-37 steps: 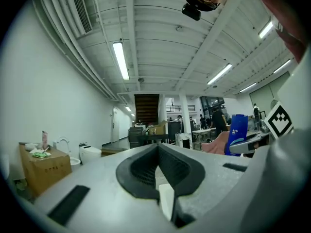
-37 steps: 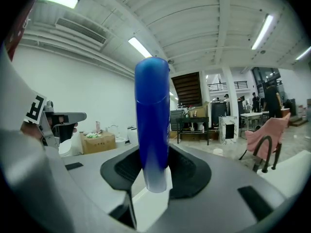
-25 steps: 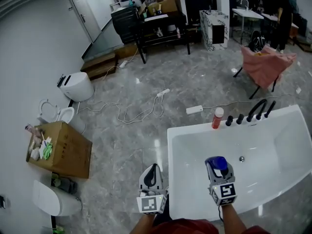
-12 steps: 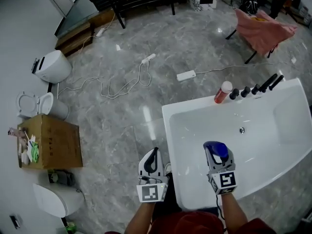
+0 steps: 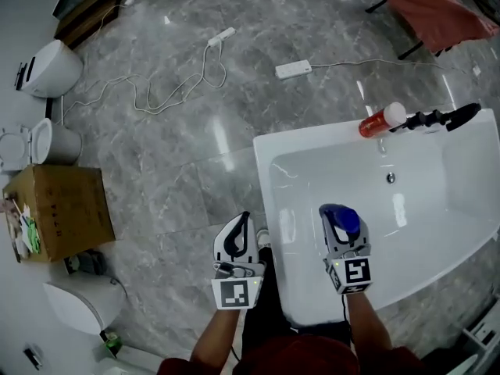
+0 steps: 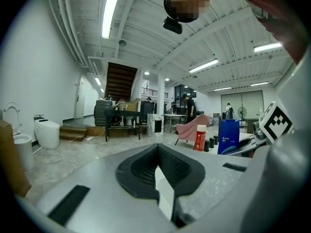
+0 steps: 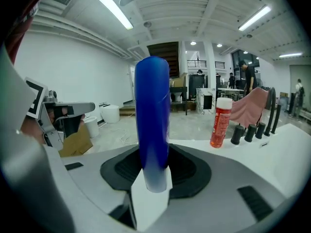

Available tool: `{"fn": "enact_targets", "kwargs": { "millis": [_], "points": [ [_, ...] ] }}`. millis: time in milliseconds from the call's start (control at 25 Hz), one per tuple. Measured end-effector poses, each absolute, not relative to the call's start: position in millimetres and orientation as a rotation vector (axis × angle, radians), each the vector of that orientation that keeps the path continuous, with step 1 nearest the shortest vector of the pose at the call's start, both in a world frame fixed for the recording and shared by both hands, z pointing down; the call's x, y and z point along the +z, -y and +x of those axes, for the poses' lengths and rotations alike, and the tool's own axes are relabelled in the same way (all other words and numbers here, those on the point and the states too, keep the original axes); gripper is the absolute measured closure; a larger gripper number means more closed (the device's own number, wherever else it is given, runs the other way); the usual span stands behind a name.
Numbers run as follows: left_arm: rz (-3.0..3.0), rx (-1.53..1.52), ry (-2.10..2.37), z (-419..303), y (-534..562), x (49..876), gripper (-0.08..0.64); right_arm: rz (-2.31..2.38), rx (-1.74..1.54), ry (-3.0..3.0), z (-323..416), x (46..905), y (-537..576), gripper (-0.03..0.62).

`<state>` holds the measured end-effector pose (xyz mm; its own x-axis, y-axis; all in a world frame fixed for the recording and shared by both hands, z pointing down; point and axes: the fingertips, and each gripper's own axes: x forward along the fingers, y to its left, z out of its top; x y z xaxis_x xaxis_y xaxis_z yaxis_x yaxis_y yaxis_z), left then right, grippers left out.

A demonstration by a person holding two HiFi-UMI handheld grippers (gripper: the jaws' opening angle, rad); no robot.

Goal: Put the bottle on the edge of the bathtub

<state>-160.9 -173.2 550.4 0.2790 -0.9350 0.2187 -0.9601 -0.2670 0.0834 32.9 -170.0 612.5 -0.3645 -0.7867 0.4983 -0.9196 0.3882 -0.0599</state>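
Down at the bottom centre of the head view, both grippers point up the frame, and the person's forearms are cut off by the lower edge. The right gripper (image 5: 341, 226) hangs over the white bathtub (image 5: 437, 233), clamped on a blue bottle (image 5: 342, 219). From above only the bottle's blue top shows; the rest hides behind the gripper body. Over in the right gripper view the bottle (image 7: 152, 130) stands upright between the jaws, with its lower end sunk out of sight behind the white pad. So the bottle is in the air over the basin, not on the rim.

The left gripper (image 5: 237, 237) hovers over the grey floor just left of the tub, and its own view shows the jaws together with nothing in them (image 6: 163, 178). That view also catches the blue bottle (image 6: 228, 136) at the right, though its print is too small to read.

On the far rim, upper right, a red bottle (image 5: 379, 122) stands beside black tap fittings (image 5: 437, 118). At the left sits a cardboard box (image 5: 55, 209), contents hard to make out.
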Motion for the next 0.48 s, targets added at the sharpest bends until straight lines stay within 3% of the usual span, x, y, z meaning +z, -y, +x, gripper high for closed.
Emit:
{"fn": "enact_targets", "kwargs": {
  "millis": [480],
  "points": [
    [2.284, 0.258, 1.737, -183.7, 193.1, 626.9, 0.555, 1.395, 0.476, 2.266, -14.6, 698.2, 243.2, 0.440]
  ]
}}
